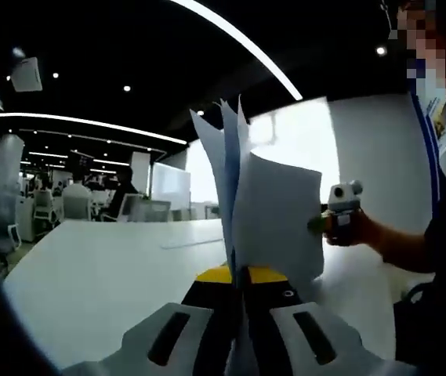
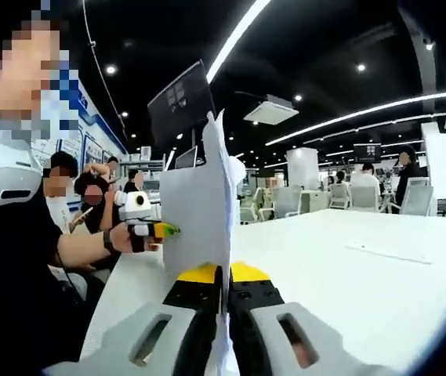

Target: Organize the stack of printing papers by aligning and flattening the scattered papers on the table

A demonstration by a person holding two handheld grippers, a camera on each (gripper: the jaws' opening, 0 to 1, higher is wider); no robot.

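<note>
A stack of white printing papers [image 1: 273, 211] is held upright above the white table [image 1: 97, 274], its sheets fanning apart at the top. My left gripper [image 1: 238, 276] is shut on the stack's near edge, with the paper running between its yellow-tipped jaws. Across the stack, a hand holds my right gripper [image 1: 322, 223] at the opposite edge. In the right gripper view, the right gripper [image 2: 224, 276] is shut on the same papers [image 2: 199, 204], seen edge-on. The left gripper [image 2: 166, 229] meets the stack's far edge there.
One loose sheet [image 1: 195, 243] lies flat on the table [image 2: 364, 290] further out, also the sheet [image 2: 387, 252] in the right gripper view. The person holding the grippers stands close behind the stack. Chairs and seated people [image 1: 74, 196] sit beyond the table's far end.
</note>
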